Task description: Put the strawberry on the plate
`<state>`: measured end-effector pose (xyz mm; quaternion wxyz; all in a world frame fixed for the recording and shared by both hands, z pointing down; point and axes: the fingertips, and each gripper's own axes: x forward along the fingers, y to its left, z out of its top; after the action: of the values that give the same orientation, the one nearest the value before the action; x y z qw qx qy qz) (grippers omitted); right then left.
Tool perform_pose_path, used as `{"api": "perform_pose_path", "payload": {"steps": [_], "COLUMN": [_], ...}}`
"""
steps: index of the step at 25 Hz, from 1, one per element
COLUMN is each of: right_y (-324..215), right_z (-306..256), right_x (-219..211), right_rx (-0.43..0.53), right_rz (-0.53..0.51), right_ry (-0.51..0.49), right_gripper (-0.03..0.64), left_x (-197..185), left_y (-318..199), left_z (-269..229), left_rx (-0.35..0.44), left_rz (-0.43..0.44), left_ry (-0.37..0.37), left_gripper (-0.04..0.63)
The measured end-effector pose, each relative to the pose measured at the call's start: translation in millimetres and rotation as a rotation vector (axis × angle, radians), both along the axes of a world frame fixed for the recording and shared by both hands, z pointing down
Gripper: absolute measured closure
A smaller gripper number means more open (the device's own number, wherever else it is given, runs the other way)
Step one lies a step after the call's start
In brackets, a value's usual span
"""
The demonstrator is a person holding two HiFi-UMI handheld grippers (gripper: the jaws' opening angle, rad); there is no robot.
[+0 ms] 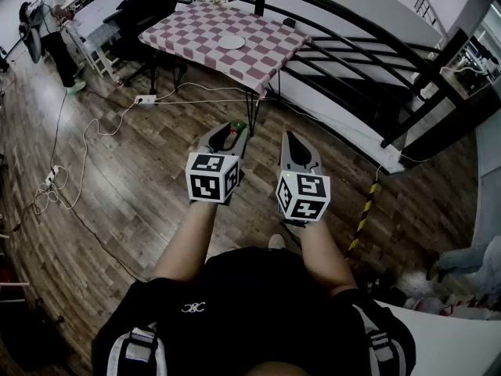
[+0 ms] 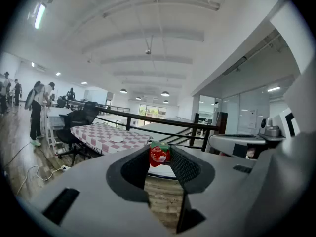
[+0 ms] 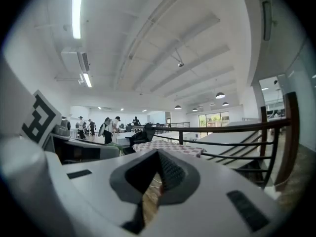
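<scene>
I stand on a wooden floor, well short of the table. A red strawberry [image 2: 158,155] with a green cap sits pinched between the tips of my left gripper [image 2: 160,149]; the head view shows the strawberry [image 1: 237,126] at the tip of that gripper [image 1: 233,129]. The white plate [image 1: 231,42] lies on a pink-and-white checkered table [image 1: 196,30] ahead. In the left gripper view the plate [image 2: 117,139] shows beyond the jaws, to the left. My right gripper [image 1: 291,137] is held beside the left one. Its jaws [image 3: 157,154] meet at the tips with nothing between them.
A black railing [image 1: 368,37] runs along the right side, with stairs beyond it. A power strip [image 1: 145,99] and cables [image 1: 55,182] lie on the floor at left. A black office chair [image 1: 145,10] stands behind the table. A person [image 1: 55,30] stands far left.
</scene>
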<state>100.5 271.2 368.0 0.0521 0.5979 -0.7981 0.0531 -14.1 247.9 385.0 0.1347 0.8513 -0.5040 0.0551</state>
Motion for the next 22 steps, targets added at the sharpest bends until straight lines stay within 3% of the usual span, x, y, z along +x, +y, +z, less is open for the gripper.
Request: {"api": "perform_pose_path", "payload": {"steps": [5, 14, 22], "right_y": [1, 11, -31], "right_z": [1, 13, 23], "right_x": [-16, -39, -33], "right_rx": [-0.003, -0.021, -0.039], "right_rz": [-0.022, -0.017, -0.011], "right_ry": [-0.046, -0.002, -0.009], "right_gripper": [0.606, 0.606, 0.606], "left_x": [-12, -33, -33], "left_y": [0, 4, -32], "left_z": [1, 17, 27], "left_rx": [0.003, -0.029, -0.043], "left_rz": [-0.002, 0.008, 0.004], "left_ry": [-0.017, -0.003, -0.010], "left_gripper": [0.463, 0.463, 0.463]}}
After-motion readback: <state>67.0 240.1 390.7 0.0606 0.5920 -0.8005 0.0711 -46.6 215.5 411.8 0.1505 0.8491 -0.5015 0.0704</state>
